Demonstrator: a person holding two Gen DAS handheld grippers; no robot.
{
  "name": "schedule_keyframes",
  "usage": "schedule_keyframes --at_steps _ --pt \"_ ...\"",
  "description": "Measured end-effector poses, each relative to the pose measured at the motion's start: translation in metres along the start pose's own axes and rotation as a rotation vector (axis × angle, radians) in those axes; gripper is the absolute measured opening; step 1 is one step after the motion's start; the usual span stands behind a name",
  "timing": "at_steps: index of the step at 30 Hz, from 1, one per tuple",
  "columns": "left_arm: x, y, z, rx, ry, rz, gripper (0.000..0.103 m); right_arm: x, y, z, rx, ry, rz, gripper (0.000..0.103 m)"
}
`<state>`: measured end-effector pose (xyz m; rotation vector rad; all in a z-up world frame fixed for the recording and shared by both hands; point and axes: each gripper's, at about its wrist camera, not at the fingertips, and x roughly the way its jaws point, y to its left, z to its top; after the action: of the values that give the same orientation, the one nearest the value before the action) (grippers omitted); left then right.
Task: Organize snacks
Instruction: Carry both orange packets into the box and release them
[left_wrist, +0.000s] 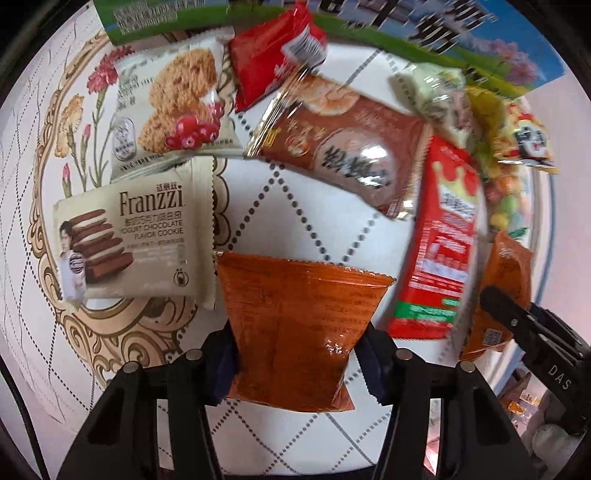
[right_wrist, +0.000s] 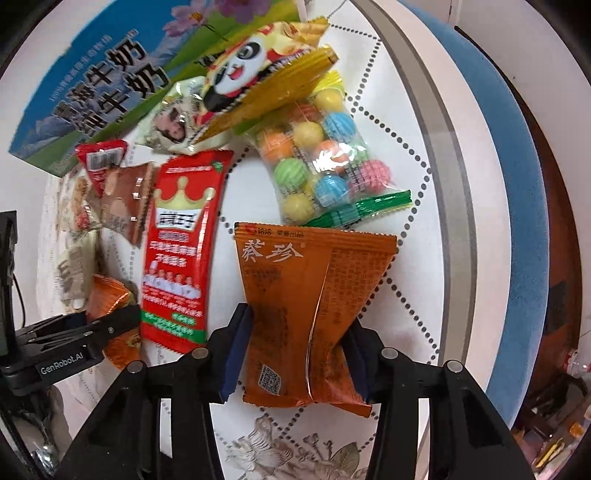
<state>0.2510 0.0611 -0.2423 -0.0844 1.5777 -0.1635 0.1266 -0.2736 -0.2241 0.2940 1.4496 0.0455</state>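
Observation:
My left gripper is shut on an orange snack packet, pinching its lower half above the table. My right gripper is shut on a second orange packet with Chinese lettering. In the left wrist view the right gripper and its packet show at the right edge. In the right wrist view the left gripper and its packet show at the lower left. A long red packet lies between the two; it also shows in the right wrist view.
A Franzzi cookie pack, an oat cookie pack, a small red packet and a brown packet lie on the white patterned tablecloth. A bag of coloured gum balls, a panda packet and a milk carton box lie further back. The table edge curves at right.

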Motion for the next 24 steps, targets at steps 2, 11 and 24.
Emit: schedule_keyframes --at_steps 2,11,24 --pt "-0.015 0.001 -0.003 0.007 -0.02 -0.014 0.052 -0.011 0.002 -0.003 -0.003 -0.015 0.022 0.05" --pt "-0.117 -0.012 0.008 0.026 -0.155 -0.182 0.05 -0.091 0.025 0.022 -0.051 -0.111 0.158 0.05" --pt "-0.206 -0.034 0.179 0.022 -0.343 -0.158 0.05 -0.148 0.081 0.204 -0.164 -0.289 0.115 0.05"
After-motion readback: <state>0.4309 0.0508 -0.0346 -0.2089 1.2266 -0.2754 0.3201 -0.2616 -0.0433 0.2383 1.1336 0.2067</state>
